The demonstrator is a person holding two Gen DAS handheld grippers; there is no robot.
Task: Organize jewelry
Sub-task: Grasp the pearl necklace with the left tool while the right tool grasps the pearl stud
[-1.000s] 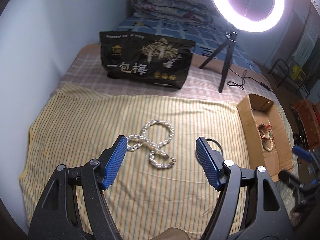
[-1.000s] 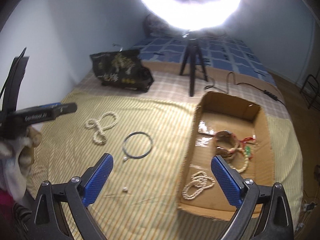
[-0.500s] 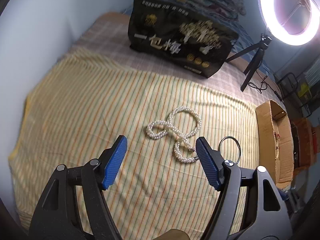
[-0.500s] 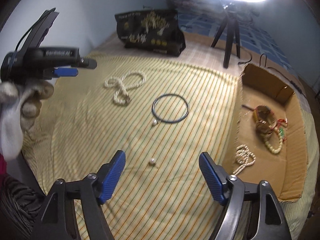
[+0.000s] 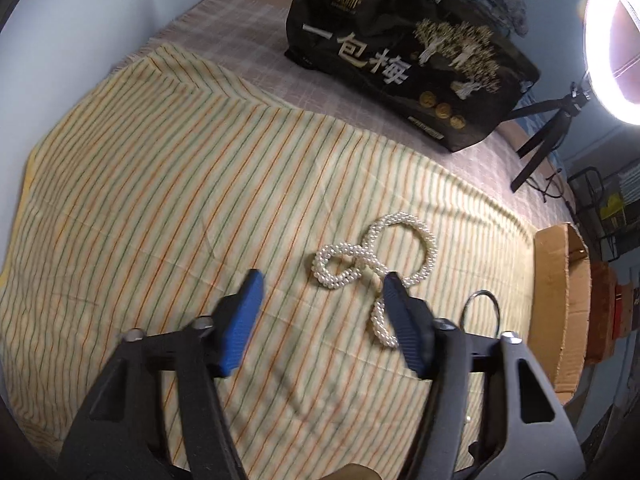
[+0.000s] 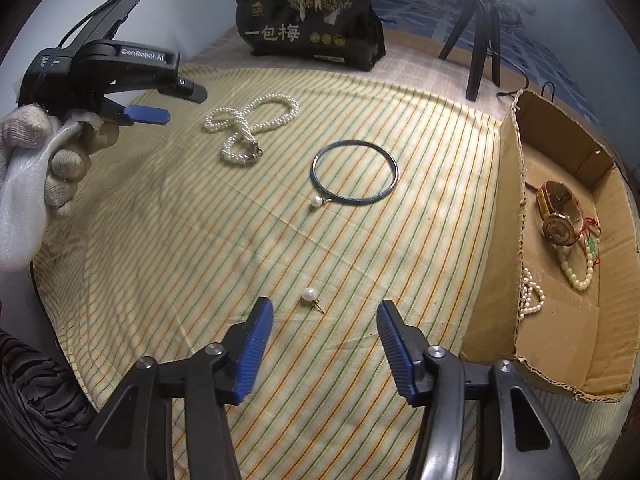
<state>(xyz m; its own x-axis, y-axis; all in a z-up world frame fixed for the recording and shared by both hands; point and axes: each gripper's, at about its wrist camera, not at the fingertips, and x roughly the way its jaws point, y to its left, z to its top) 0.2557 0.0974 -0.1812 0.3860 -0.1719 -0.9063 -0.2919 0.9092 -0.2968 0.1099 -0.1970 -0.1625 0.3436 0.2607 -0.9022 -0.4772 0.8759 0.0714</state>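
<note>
Two grippers over striped cloth, both tilted steeply down.

Hidden or unclear: dark bangle mostly behind the right-hand finger in left wrist view; lower end of pearl necklace cut off by the same finger; cardboard box seen only as an edge there; ring light cropped at frame edge.

Left gripper: jaws part-open, just been closing, nothing between; necklace just ahead, beside the right-hand pad. Gloved hand wrapped on its handle.

Right gripper: jaws part-open, just been closing, apart from the pearl earring lying between the tips. Second earring touching bangle. Watch, bead bracelet, small pearl strand inside box.
</note>
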